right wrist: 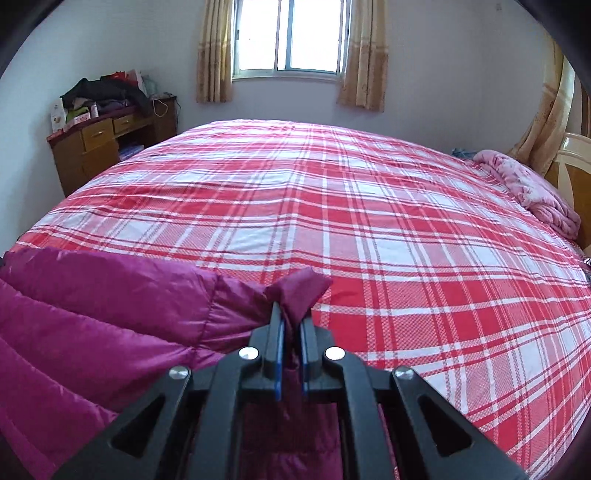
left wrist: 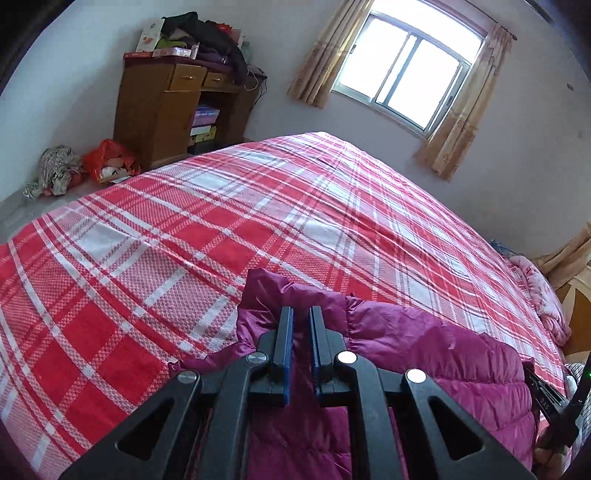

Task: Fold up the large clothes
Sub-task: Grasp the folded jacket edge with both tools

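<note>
On the plaid bed (left wrist: 184, 229), left wrist view: left gripper (left wrist: 301, 314) is pinching a bunched edge of the magenta puffer jacket (left wrist: 424, 343), which is stretching rightward toward the other gripper. Right wrist view: right gripper (right wrist: 291, 314) is pinching a jacket (right wrist: 110, 306) corner; garment is running leftward across the bed's near edge.

Bed (right wrist: 332, 206): covered by red-and-white plaid sheet. On it: magenta quilted jacket (right wrist: 92, 314) at the near edge; crumpled pink blanket (right wrist: 528, 188) at the far right, by the headboard.

Bright curtained window (right wrist: 291, 35), wooden desk (left wrist: 166, 110), red plaid bed (right wrist: 332, 206).
</note>
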Available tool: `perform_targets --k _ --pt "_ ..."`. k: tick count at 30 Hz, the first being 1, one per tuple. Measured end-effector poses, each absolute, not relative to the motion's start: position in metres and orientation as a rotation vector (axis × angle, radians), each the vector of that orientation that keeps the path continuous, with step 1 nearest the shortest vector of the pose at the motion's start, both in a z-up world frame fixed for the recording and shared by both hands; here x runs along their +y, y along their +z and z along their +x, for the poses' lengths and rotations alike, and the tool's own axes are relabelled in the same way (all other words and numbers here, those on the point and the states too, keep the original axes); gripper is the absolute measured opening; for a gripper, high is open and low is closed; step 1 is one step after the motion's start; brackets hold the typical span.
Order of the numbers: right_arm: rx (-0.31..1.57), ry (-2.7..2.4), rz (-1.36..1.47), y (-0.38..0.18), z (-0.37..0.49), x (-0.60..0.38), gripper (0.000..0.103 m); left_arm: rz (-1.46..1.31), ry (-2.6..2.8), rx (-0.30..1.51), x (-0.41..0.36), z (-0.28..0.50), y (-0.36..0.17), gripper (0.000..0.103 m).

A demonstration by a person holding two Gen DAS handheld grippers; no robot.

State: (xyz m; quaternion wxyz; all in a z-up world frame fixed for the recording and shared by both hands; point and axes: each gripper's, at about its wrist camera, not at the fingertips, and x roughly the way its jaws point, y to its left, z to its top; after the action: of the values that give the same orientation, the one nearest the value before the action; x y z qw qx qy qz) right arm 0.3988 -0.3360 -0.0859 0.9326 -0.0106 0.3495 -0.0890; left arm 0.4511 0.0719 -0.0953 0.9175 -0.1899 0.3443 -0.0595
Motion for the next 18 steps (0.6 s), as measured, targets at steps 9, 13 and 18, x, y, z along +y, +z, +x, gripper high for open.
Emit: perform_targets --k 9,13,18 --pt "0.847 -0.126 0.071 -0.108 0.418 -0.350 0.018 -0.530 -0.137 0.800 0.080 0.474 -0.125 0.008" --pt "0.863 -0.114 0.179 -0.109 0.418 -0.366 0.032 -0.465 -0.125 0.839 0.072 0.477 -0.116 0.008" --pt "0.704 -0.123 0.332 -0.068 0.384 -0.395 0.033 -0.231 -0.209 0.721 0.052 0.432 -0.053 0.008"
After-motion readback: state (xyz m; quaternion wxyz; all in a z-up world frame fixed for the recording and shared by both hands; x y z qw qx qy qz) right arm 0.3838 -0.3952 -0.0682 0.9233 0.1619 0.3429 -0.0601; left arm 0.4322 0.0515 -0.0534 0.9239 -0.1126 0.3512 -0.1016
